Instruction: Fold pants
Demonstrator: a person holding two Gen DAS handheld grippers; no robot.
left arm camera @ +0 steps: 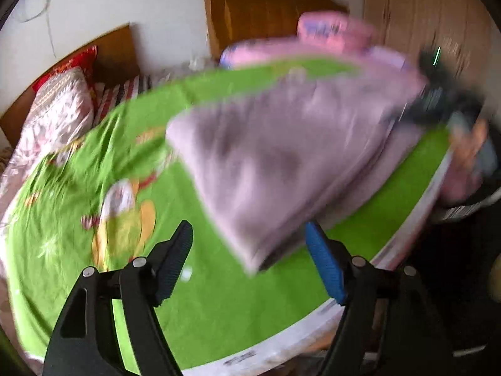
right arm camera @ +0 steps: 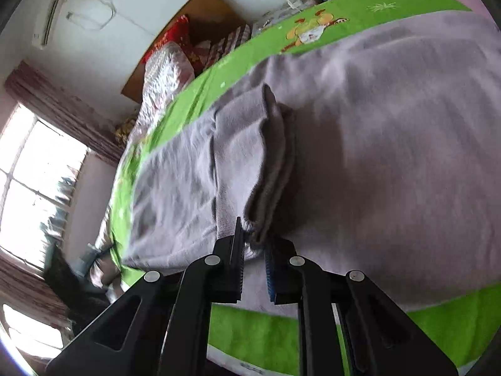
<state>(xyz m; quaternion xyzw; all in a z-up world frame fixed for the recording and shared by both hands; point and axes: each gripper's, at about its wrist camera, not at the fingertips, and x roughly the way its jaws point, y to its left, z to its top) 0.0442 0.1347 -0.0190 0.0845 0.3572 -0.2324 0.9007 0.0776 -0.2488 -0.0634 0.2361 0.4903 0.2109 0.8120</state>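
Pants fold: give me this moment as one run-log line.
left gripper open, empty | right gripper shut on pants edge | pants on green sheet

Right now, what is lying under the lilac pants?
Under the pants lies the green cartoon-print bed cover, showing around their edges. Anything below the cloth itself is hidden.

No readable text. Dark print on white bed edge strip [left arm camera: 241, 358] too blurred to read. Air conditioner [right arm camera: 50, 15] label too small to read.
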